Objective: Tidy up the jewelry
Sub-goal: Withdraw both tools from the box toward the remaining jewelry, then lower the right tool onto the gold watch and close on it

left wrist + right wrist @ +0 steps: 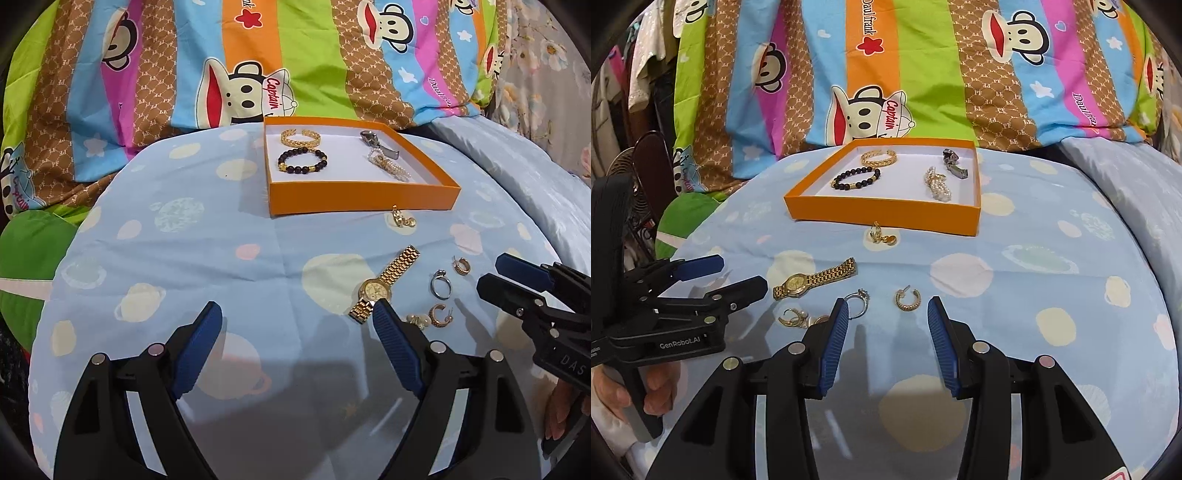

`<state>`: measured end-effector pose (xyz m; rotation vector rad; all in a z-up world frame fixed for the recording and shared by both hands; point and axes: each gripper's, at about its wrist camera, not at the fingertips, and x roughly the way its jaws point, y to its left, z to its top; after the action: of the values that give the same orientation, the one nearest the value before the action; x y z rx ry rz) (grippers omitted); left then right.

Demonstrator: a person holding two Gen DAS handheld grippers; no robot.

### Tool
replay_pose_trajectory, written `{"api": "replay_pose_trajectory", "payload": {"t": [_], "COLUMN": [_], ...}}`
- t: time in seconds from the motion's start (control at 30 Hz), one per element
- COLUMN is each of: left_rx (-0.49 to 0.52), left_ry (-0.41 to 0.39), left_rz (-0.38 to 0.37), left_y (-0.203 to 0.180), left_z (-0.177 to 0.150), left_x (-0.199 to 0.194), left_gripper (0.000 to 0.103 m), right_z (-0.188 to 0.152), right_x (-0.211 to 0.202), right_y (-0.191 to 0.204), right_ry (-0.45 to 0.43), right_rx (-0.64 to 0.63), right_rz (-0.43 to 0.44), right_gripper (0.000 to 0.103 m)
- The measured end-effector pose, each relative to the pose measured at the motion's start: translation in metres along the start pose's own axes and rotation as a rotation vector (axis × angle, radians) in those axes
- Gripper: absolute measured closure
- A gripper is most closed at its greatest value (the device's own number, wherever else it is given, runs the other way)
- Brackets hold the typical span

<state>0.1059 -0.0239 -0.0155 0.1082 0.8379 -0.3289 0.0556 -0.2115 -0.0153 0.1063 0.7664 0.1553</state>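
Observation:
An orange box (pixel 362 199) (pixel 886 214) sits at the back of the blue sheet. It holds a gold bangle (pixel 300 137), a black bead bracelet (pixel 303 160), a silver watch (pixel 376 142) and a pearl piece (pixel 388 164). On the sheet lie a gold watch (pixel 384 284) (pixel 812 282), a silver ring (pixel 440 284) (pixel 858 302), gold hoop earrings (pixel 461 266) (pixel 907 300) and a gold cluster (pixel 400 219) near the box. My left gripper (pixel 297 304) (pixel 740 273) is open and empty, left of the watch. My right gripper (pixel 887 302) (pixel 493 273) is open, with one hoop just ahead of its fingertips.
A striped monkey-print quilt (pixel 258 55) rises behind the box. The sheet (pixel 1034 295) rounds off and drops at left and right. More gold earrings (pixel 798 319) lie beside my right gripper's left finger. A hand (pixel 653 391) grips the left gripper's handle.

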Motion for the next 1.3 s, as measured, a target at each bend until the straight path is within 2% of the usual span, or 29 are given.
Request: {"api": "replay_pose_trajectory", "payload": {"t": [0.1, 0.23, 0.3, 0.47, 0.63, 0.77, 0.93, 1.0, 1.03, 1.07, 1.3], "left_rx": [-0.016, -0.016, -0.020, -0.060, -0.077, -0.070, -0.081, -0.086, -0.087, -0.088, -0.083], "left_ry": [0.011, 0.017, 0.019, 0.031, 0.044, 0.036, 0.036, 0.036, 0.037, 0.038, 0.043], "left_rz": [0.001, 0.005, -0.001, 0.001, 0.003, 0.025, 0.031, 0.032, 0.033, 0.033, 0.027], "left_y": [0.005, 0.015, 0.022, 0.038, 0.043, 0.044, 0.048, 0.049, 0.050, 0.050, 0.049], "left_z": [-0.001, -0.007, -0.011, -0.013, -0.012, -0.011, -0.011, -0.011, -0.011, -0.011, -0.010], "left_x": [0.001, -0.004, -0.007, -0.008, -0.006, -0.007, -0.007, -0.006, -0.006, -0.006, -0.005], "left_gripper": [0.022, 0.022, 0.022, 0.022, 0.022, 0.022, 0.022, 0.022, 0.022, 0.022, 0.022], "right_z": [0.007, 0.024, 0.031, 0.041, 0.035, 0.039, 0.050, 0.051, 0.051, 0.050, 0.047], "right_x": [-0.001, -0.004, 0.005, 0.034, 0.065, 0.072, 0.086, 0.089, 0.089, 0.088, 0.076], "right_y": [0.005, 0.032, 0.042, 0.059, 0.073, 0.077, 0.078, 0.077, 0.077, 0.078, 0.062], "right_ry": [-0.011, -0.018, 0.032, 0.132, 0.188, 0.195, 0.208, 0.218, 0.220, 0.218, 0.190], "right_rx": [-0.038, -0.347, -0.482, -0.621, -0.736, -0.723, -0.627, -0.566, -0.544, -0.525, -0.355], "right_rz": [0.026, 0.102, 0.122, 0.171, 0.137, 0.169, 0.210, 0.233, 0.241, 0.239, 0.163], "right_gripper": [0.059, 0.059, 0.059, 0.060, 0.063, 0.064, 0.064, 0.070, 0.077, 0.080, 0.082]}}
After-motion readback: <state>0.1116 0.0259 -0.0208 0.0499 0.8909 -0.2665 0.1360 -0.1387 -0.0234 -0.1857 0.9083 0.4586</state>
